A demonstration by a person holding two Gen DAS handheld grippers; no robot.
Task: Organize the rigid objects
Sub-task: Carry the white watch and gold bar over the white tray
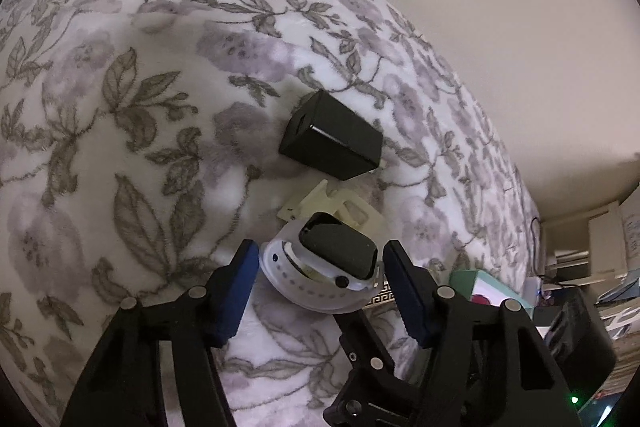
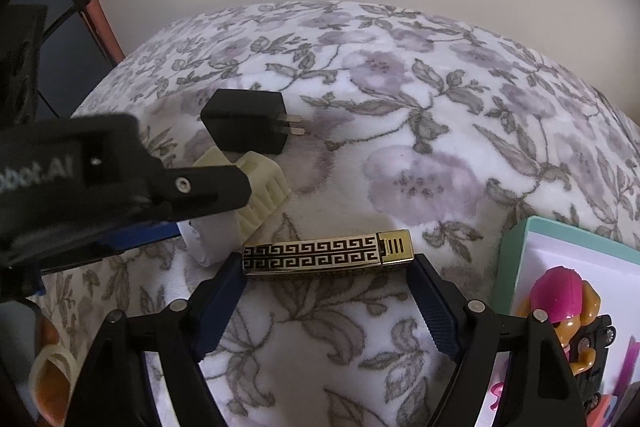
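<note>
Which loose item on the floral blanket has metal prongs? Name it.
The black cube-shaped charger plug; two prongs stick out of its side, unlike the gold patterned lighter.

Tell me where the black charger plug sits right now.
The black charger plug lies on the flowered blanket, toward the wall, just beyond the cream plastic clip. In the left wrist view it lies ahead of the watch.

Right gripper (image 2: 328,277) straddles the gold patterned lighter (image 2: 327,251) on the floral blanket (image 2: 420,131), fingertips right at its ends, black charger (image 2: 246,121) beyond, toy box (image 2: 516,259) at right.
</note>
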